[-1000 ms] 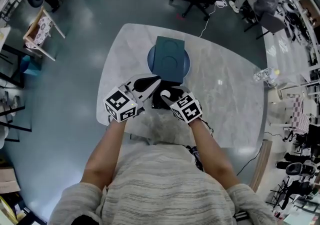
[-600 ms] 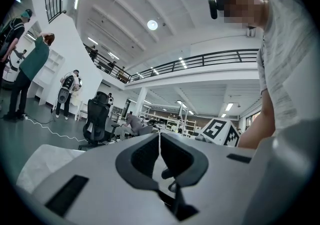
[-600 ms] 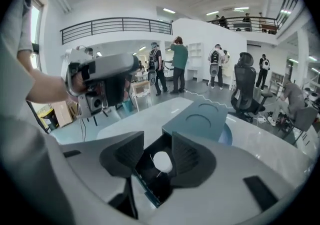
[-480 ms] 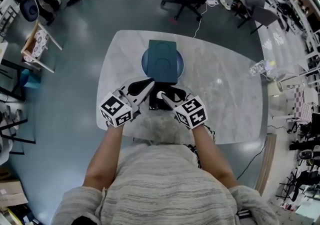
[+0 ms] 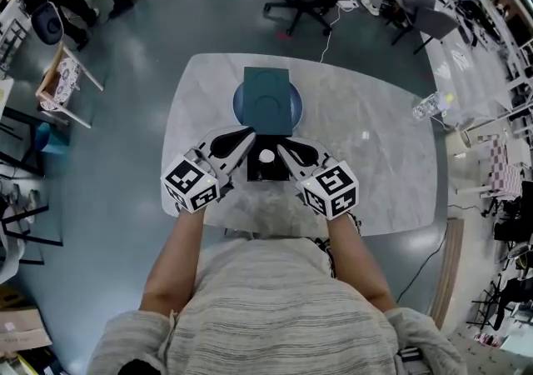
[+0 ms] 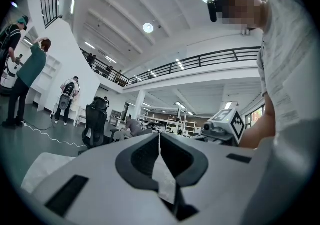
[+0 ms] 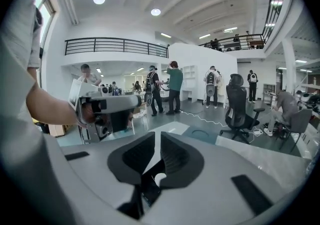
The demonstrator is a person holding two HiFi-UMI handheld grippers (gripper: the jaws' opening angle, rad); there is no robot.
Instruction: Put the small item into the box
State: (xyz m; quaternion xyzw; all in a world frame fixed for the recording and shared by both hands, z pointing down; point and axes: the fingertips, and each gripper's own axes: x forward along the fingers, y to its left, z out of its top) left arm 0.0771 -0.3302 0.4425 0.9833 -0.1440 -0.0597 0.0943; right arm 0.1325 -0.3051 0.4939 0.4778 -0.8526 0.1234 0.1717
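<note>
A small white round item (image 5: 266, 156) lies inside an open black box (image 5: 265, 172) on the marble table (image 5: 366, 140), right in front of me. My right gripper (image 5: 281, 148) hangs above the box's right side; its jaws have just been closing and now meet with nothing between them. Through the gap under them, the right gripper view shows the white item (image 7: 159, 178) below. My left gripper (image 5: 251, 134) is at the box's left side, pointing level, its jaws together with nothing seen between them (image 6: 160, 135).
A dark teal lid (image 5: 266, 98) rests on a round blue plate (image 5: 240, 103) just beyond the box. A clear bottle (image 5: 431, 103) stands at the table's right edge. Office chairs and people are on the floor beyond the table.
The right gripper has lifted off the box and drawn back to the right, and its jaws have closed. The white item stays in the box. The left gripper has barely moved.
</note>
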